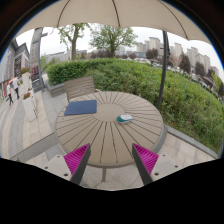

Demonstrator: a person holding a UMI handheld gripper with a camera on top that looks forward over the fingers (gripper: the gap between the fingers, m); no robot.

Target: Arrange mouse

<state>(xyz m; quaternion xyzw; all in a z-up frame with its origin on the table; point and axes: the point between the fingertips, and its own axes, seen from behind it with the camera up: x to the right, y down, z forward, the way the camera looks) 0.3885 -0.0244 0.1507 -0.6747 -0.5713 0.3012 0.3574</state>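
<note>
— How does your gripper (111, 160) stand at this moment?

— Your gripper is released. The two fingers are spread wide, and the magenta pads (76, 157) on their inner faces hold nothing. Between them you see only the near edge of the desk (105, 135), so the fingers hang above that near rim and do not touch any object.

— And where is the mouse?

— Your mouse (124, 118) lies on the round slatted desk, beyond the fingers and a little toward the right finger's side, near the middle of the top. It is small and light-coloured, with something teal on it; I cannot tell its exact direction. It is well apart from the gripper.

— What more is on the desk?

— A dark blue mat (81, 107) lies flat on the far left part of the top, apart from the mouse. Behind it a slatted chair (80, 87) stands just beside the desk. A dark pole (163, 68) rises at the right, beyond the desk, up to a pale parasol (110, 14) overhead. Further away you have a green hedge (120, 72), trees and tall buildings.
</note>
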